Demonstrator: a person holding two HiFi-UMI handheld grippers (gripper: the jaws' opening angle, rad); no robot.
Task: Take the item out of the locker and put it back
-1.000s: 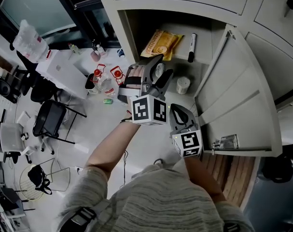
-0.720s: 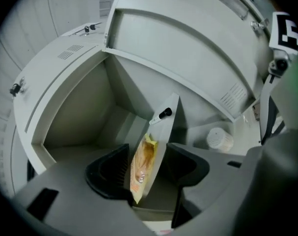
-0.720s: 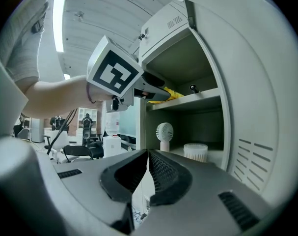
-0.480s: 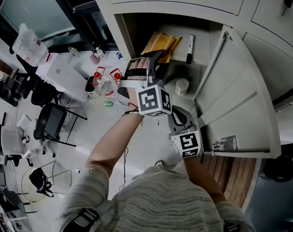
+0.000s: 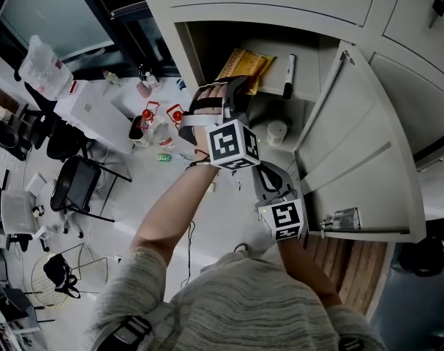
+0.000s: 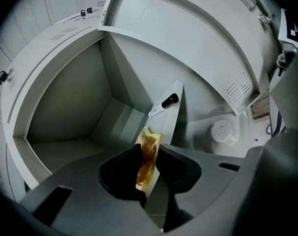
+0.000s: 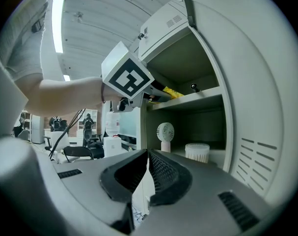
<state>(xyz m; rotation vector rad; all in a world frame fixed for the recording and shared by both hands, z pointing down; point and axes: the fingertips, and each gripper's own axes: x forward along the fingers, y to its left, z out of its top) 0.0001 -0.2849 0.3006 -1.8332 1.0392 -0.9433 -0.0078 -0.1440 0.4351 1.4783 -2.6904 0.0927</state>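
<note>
2 tongs, 1 locker [image 5: 207, 46], door [image 5: 360, 145] swung open.
Item: yellow packet [image 5: 245, 64], on the upper shelf [image 5: 309, 68], beside 1 black marker [image 5: 289, 75].
Left tongs [image 6: 149, 154]: reached into the upper shelf; jaws have just been closing and now pinch the packet's near edge, which stands upright between them.
Right tongs [image 7: 146, 166]: jaws together, nothing between them; held outside the locker, below the left tongs and near the door.
Lower shelf [image 7: 212, 159]: 1 white ridged tub [image 7: 198, 151] and 1 small white fan [image 7: 164, 131], side by side.
</note>
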